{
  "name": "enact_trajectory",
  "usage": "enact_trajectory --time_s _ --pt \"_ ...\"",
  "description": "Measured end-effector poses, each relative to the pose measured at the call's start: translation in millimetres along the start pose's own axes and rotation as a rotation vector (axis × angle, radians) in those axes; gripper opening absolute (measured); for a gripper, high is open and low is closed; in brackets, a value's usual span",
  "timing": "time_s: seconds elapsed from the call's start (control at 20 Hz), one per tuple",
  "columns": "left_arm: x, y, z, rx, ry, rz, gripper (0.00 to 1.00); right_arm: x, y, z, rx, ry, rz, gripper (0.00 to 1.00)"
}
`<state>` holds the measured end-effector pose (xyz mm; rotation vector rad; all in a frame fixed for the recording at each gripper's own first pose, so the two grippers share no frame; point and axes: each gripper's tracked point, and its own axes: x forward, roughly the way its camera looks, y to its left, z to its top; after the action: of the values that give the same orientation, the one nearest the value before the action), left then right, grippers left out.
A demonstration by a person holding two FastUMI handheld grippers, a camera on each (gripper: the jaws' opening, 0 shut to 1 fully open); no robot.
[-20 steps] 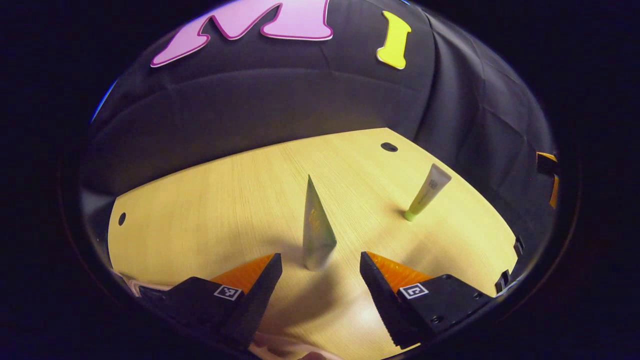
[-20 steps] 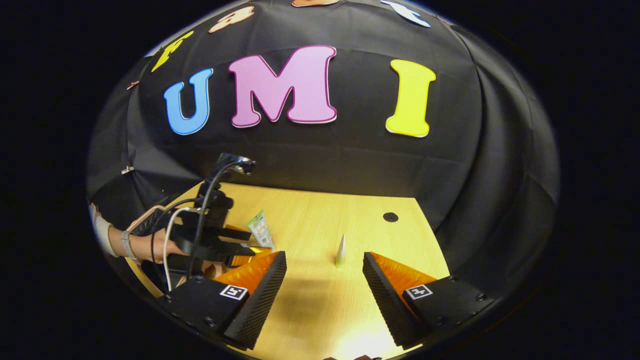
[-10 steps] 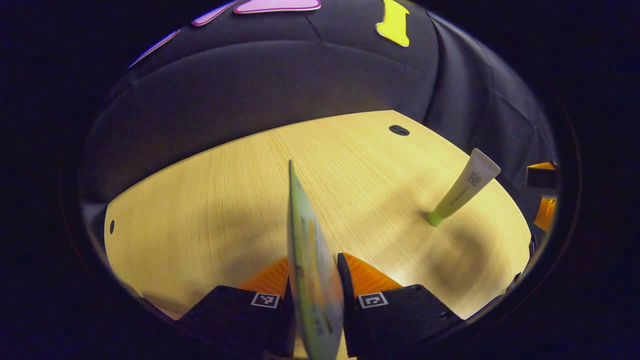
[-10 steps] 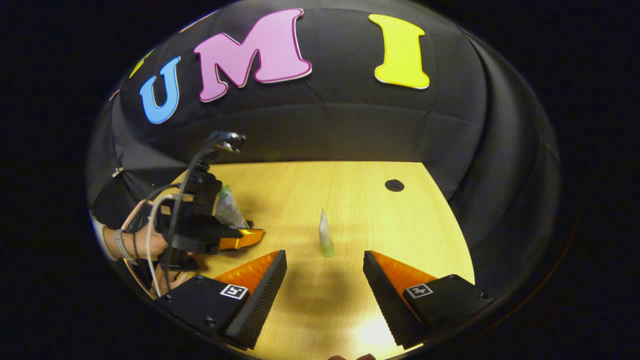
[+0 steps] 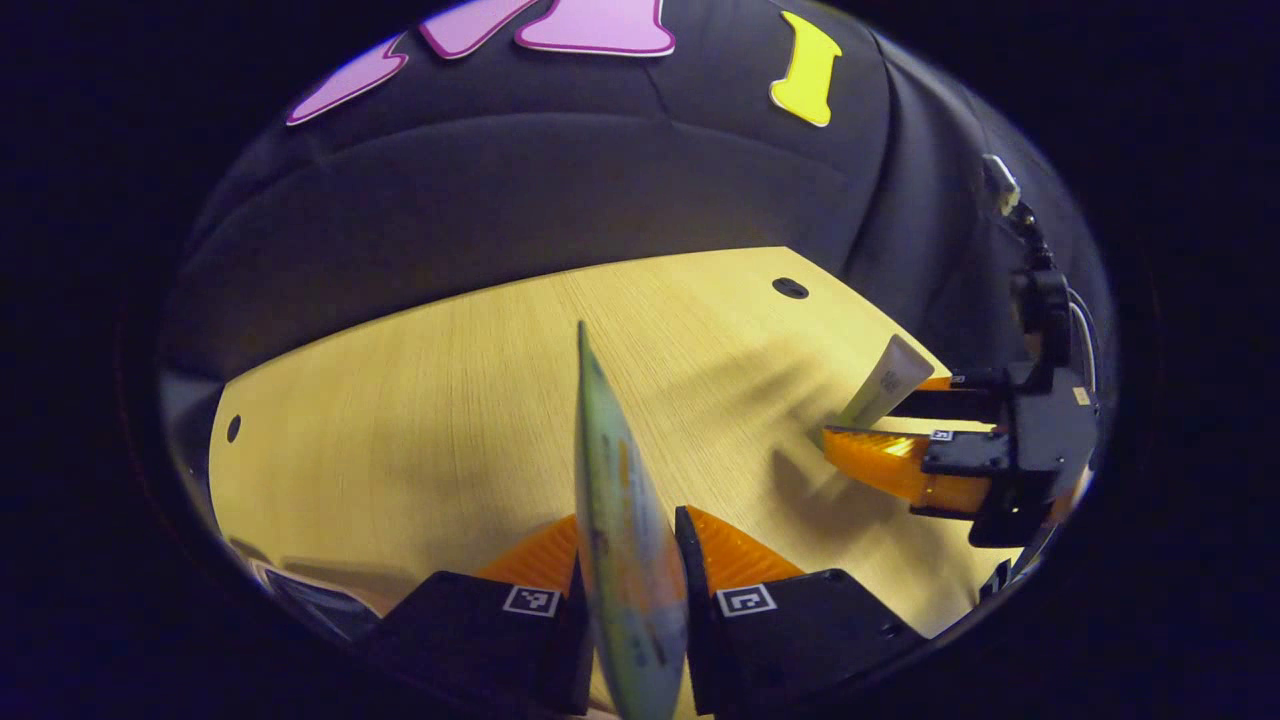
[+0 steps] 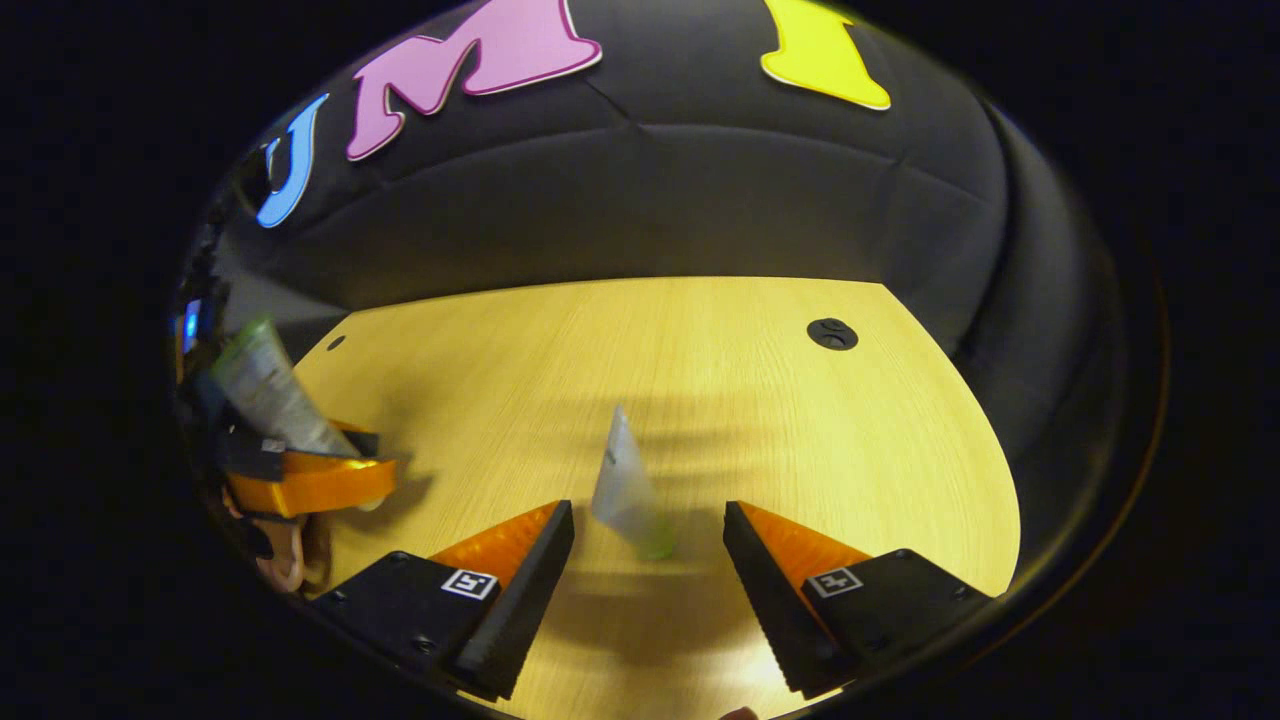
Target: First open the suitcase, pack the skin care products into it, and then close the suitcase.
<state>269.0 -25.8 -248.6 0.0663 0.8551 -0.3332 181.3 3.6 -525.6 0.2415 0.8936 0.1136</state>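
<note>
The large tube [image 5: 625, 560] of skin care cream is sitting clamped between the two fingers of the left tool [image 5: 630, 590], at 6 o'clock in the left gripper view. It is flat and wide, pale green with yellow and orange print, seen edge-on, and its crimped end is tapering up to a thin point toward 12 o'clock. In the right gripper view the same tube [image 6: 265, 390] is showing its broad greenish-grey face at 9 o'clock, leaning toward 11 o'clock out of the left tool [image 6: 310, 470].

The small tube [image 6: 628, 488] is standing on its green cap on the bench [image 6: 700, 380], tilted a little, its body whitish and semi-clear, narrowing to a flat sealed top. It is sitting between the wide-spread fingers of the right tool [image 6: 648, 540], nearer the left finger; neither finger is pressing on it, though whether one is brushing it is hard to tell.

In the left gripper view the small tube [image 5: 880, 385] is appearing at 3 o'clock, pale with a light green lower part, leaning toward 1 o'clock, with the right tool [image 5: 880, 430] reaching in around it from the right edge. The bench [image 5: 450, 400] is light yellow wood grain, with a dark round hole [image 5: 790, 288] near its far corner at 1 o'clock.
</note>
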Motion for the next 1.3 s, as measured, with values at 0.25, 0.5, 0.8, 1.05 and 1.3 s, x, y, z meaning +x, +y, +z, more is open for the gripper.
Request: enact_trajectory --time_s 0.25,0.5,0.8,1.05,1.3 --pt "-12.7 3.7 1.4 -0.076 -0.005 0.04 0.42 1.3 -3.1 -4.6 0.024 0.021 -0.027 0.31" --pt "-31.0 25.3 -33.9 -0.171 0.115 0.081 0.42 -50.3 34.5 10.0 -0.022 -0.007 0.062 0.31" --pt "-21.5 27.8 -114.4 -0.26 0.466 0.132 0.42 -108.9 103.6 21.2 -0.065 -0.053 0.159 0.24" --pt "-14.6 17.2 -199.9 -0.422 0.702 0.166 0.44 -148.2 176.7 9.5 -0.096 -0.027 0.252 0.39" --pt "-25.9 -2.1 -214.7 -0.484 0.628 0.166 0.77 -176.6 259.0 -24.6 -0.197 0.039 0.362 0.31"
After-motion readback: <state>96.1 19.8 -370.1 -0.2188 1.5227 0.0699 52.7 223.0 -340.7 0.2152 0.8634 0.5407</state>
